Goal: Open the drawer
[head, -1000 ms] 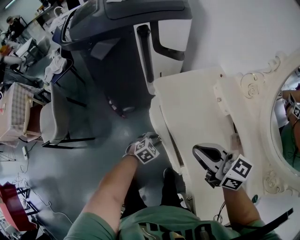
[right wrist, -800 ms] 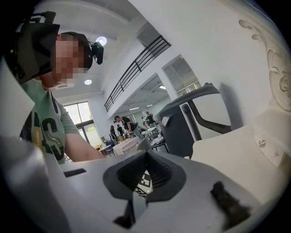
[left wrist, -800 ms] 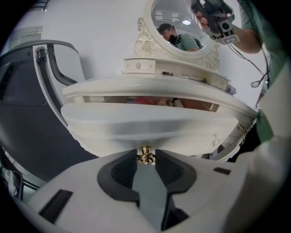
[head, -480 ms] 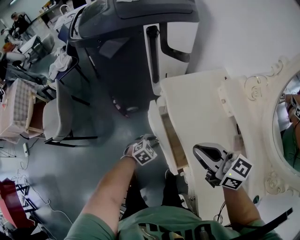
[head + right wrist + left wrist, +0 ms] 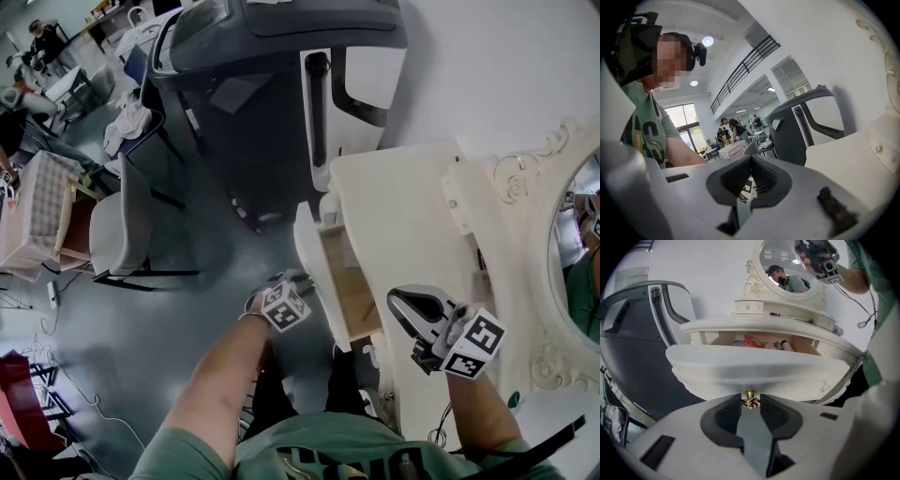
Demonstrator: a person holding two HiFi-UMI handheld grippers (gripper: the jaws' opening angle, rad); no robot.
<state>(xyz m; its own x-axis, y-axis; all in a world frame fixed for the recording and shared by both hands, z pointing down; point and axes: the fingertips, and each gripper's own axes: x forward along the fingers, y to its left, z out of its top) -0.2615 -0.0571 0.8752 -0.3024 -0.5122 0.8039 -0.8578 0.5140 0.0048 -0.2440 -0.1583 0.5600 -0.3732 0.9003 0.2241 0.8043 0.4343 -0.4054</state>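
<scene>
Two views split the story of your left gripper (image 5: 298, 279). The head view shows it from above, low at the front of the white dressing table (image 5: 403, 206). The drawer (image 5: 311, 248) stands part-way out there, its pale wooden inside open to the camera, but the jaws are too small to read. The left gripper view supplies that: the dark pads (image 5: 727, 416) sit either side of the small brass knob (image 5: 750, 401) at the middle of the drawer's curved white front. They press on it from both sides, so the jaws are partly closed on the knob and on nothing else. That same view looks over the front into the drawer, where a pink item (image 5: 749, 341) lies among a few things too small to name, and up to the oval mirror (image 5: 785, 270). Your left forearm reaches forward with the gripper tipped steeply down toward the knob. Your right arm is bent at your side, holding the right gripper (image 5: 405, 305) roughly level above the near part of the table top, clear of the drawer and touching nothing. In the right gripper view its jaws meet at the tips with nothing between them. Past them it looks sideways to the dark grey machine (image 5: 797, 126) beside the table and into the room beyond, which the left gripper view does not show.
</scene>
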